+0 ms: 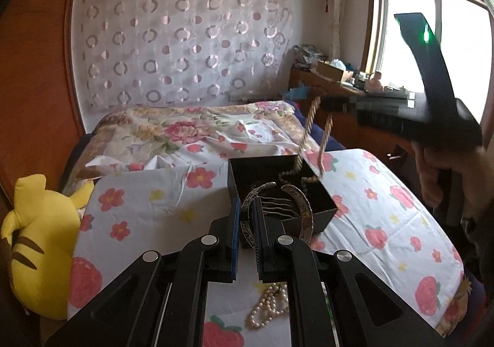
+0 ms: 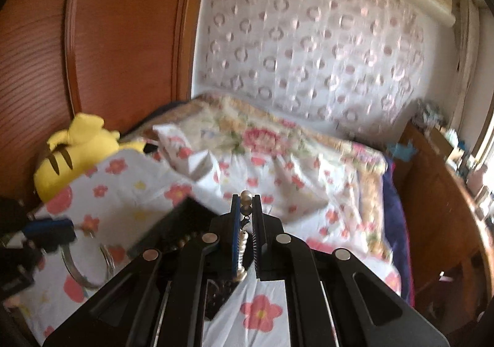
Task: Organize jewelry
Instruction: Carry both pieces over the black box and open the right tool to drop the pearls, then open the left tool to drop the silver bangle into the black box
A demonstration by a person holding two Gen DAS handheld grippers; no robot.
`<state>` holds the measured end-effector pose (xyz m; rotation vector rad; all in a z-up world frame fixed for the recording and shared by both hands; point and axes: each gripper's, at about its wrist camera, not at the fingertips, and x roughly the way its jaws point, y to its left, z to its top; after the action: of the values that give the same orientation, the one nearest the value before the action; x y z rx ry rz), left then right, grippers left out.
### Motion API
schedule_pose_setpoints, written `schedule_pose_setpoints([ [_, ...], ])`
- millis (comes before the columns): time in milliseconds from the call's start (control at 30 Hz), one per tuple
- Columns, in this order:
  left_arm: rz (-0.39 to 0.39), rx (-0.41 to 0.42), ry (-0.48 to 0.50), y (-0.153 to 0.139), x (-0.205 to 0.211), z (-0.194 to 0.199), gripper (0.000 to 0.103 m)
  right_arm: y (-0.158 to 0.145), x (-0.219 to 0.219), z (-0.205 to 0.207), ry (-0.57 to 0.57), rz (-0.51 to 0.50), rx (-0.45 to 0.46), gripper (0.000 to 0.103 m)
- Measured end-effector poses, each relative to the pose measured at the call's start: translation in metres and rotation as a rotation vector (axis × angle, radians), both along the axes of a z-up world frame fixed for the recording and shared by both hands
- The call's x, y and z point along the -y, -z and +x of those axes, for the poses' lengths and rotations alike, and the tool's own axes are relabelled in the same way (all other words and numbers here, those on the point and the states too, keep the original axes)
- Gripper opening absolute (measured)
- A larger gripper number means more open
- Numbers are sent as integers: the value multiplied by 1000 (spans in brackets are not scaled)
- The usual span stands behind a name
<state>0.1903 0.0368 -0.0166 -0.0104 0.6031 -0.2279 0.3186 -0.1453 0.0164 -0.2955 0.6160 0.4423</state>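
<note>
While the left tool (image 1: 247,220) clamps a silver bangle (image 1: 276,214) at the near rim of the black box (image 1: 278,183), the right tool (image 2: 247,217), pinching the bead necklace (image 1: 311,137), hangs it straight down into that box.

Yellow plush toy (image 1: 40,242) beside flowered bedsheet (image 1: 148,202); patterned curtain (image 1: 185,35) behind
</note>
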Motion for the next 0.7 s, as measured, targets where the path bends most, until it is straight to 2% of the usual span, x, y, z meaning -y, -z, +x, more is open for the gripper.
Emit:
schedule_pose_setpoints([
  [200, -4, -41, -14, 9, 0, 24, 7, 43, 3, 6, 7, 32, -110, 9],
  [267, 3, -53, -15, 12, 2, 32, 7, 47, 4, 4, 12, 42, -114, 9],
  [333, 12, -65, -18, 15, 5, 40, 7, 48, 8, 0, 19, 46, -120, 19],
  [400, 19, -78, -20, 17, 9, 48, 7, 47, 12, -5, 12, 54, -113, 22],
  [700, 41, -108, -22, 24, 28, 70, 9, 43, 30, -34, -27, 60, -97, 22],
])
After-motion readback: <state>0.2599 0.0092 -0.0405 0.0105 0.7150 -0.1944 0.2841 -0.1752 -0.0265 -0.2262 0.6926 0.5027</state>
